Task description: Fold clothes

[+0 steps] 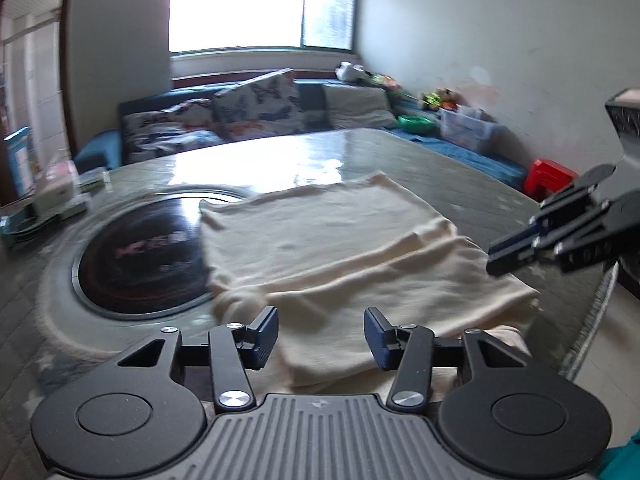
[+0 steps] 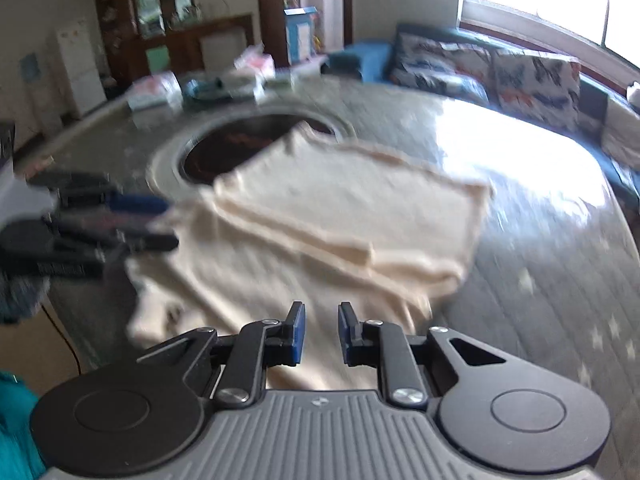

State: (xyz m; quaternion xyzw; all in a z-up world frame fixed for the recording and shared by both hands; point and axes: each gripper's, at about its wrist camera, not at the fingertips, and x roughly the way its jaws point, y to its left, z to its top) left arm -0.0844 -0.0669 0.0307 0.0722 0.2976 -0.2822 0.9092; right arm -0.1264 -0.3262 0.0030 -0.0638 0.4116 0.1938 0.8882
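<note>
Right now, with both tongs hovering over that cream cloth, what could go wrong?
The cream garment drapes over the table edge, so a tug might drag it off. Its far corner overlaps the dark round inset, where it may snag. Both left tongs and right tongs are open and empty; a pinch could catch one layer only.

Black left gripper [image 1: 321,338] linkages, silver screws, blue-padded fingers [image 1: 267,336], ribbed grey body.

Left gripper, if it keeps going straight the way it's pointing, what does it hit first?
Most likely the cream garment: the left gripper points down at the folded cloth lying on the table, and nothing stands between its open jaws and the fabric. Blur makes depth uncertain.
</note>
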